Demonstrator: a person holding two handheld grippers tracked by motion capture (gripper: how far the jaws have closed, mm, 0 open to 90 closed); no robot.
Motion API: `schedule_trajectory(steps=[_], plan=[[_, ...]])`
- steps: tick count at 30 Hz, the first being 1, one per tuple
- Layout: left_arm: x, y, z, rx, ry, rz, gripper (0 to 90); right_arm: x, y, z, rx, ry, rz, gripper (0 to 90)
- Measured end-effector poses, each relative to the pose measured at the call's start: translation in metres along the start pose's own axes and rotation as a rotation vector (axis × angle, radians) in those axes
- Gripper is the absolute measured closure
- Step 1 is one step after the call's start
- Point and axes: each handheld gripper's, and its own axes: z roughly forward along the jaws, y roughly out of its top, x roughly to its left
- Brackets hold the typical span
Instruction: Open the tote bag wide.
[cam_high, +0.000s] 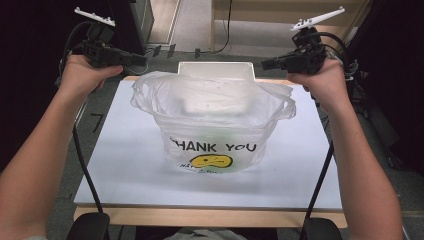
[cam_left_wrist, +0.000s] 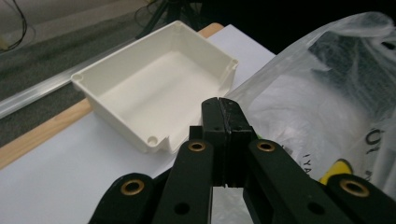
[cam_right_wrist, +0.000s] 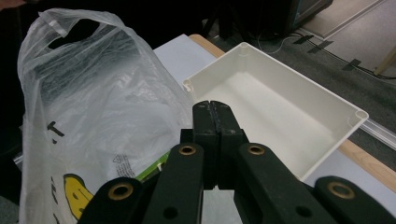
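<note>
A clear plastic bag (cam_high: 212, 125) printed "THANK YOU" with a yellow smiley stands open-mouthed in the middle of the white tabletop (cam_high: 125, 165). Something green (cam_right_wrist: 154, 169) shows through its lower wall. Behind it sits an empty white plastic box (cam_high: 216, 69). My left gripper (cam_high: 143, 59) hangs in the air above the table's far left corner, pointing toward the bag, jaws shut with nothing between them (cam_left_wrist: 219, 100). My right gripper (cam_high: 263, 64) hangs over the far right corner, also shut and empty (cam_right_wrist: 211, 103). Neither one touches the bag (cam_left_wrist: 327, 93) or the box (cam_right_wrist: 280, 107).
A wooden rim (cam_high: 210, 217) frames the white tabletop. Black cables (cam_high: 82, 160) trail from both grippers down past the table's sides. Dark curtains stand left and right, with grey carpet and a light cabinet (cam_high: 280, 25) beyond the far edge.
</note>
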Motion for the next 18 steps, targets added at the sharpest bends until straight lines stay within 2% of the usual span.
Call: schedule_trajectory(steps=[4,10,11,18], plan=[[-0.019,0.014,0.004,-0.001,-0.033,0.039,90.0,0.009,0.007,0.006,0.004,0.020,-0.035,90.0],[-0.034,0.023,0.018,0.010,-0.072,0.068,90.0,0.020,0.015,0.015,0.001,0.027,-0.066,90.0],[-0.040,0.027,0.024,0.009,-0.087,0.077,90.0,0.024,0.017,0.019,-0.012,0.033,-0.085,90.0],[-0.056,0.039,0.038,0.022,-0.113,0.110,90.0,0.031,0.020,0.034,0.005,0.046,-0.112,90.0]])
